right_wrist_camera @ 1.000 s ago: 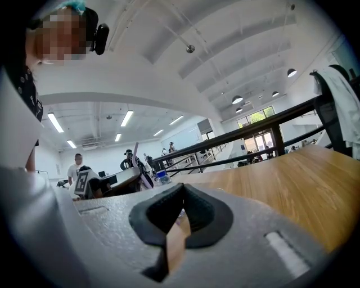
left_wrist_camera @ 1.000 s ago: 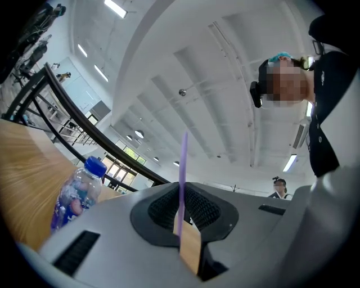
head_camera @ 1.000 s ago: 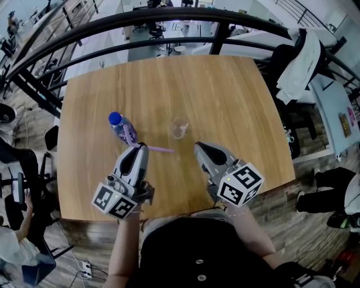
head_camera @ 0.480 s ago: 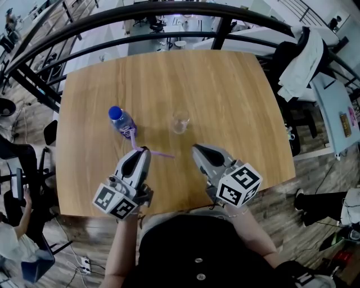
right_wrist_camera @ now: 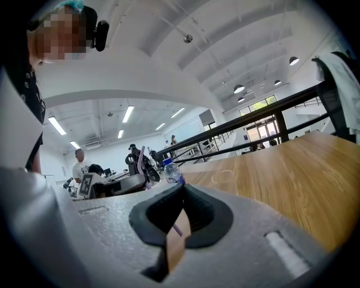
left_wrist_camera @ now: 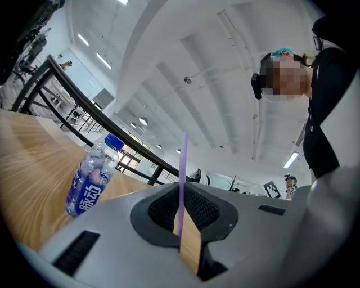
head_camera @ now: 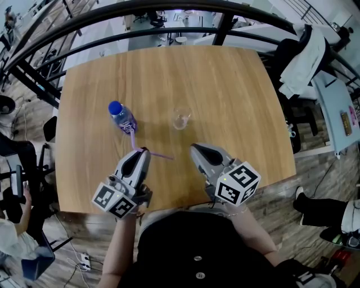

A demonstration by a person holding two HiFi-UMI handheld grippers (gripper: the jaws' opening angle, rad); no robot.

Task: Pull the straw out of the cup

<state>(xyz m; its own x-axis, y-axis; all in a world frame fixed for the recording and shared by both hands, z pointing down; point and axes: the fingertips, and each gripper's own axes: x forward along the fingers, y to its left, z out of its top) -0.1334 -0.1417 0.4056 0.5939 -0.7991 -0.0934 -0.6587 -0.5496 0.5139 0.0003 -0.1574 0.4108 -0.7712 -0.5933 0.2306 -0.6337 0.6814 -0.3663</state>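
A thin purple straw [head_camera: 159, 154] is out of the cup, and my left gripper [head_camera: 142, 151] is shut on it near the table's front. In the left gripper view the straw [left_wrist_camera: 183, 169] stands upright, pinched between the closed jaws [left_wrist_camera: 183, 225]. The small clear cup [head_camera: 180, 118] stands alone at mid table, beyond both grippers. My right gripper [head_camera: 194, 149] hovers to the right of the straw's free end, apart from it. Its jaws [right_wrist_camera: 179, 225] are shut. A short purple bit of straw shows low past their notch. The cup [right_wrist_camera: 225, 179] appears faintly ahead of it.
A clear water bottle [head_camera: 122, 118] with a blue cap and blue label stands left of the cup, close behind the left gripper. The wooden table [head_camera: 236, 95] ends at a black railing [head_camera: 169, 11] at the back. Chairs and a draped jacket [head_camera: 301, 56] stand to the right.
Both grippers stay almost where they were, the left still clamped on the straw. The whole scene has drifted slightly upward in the head view.
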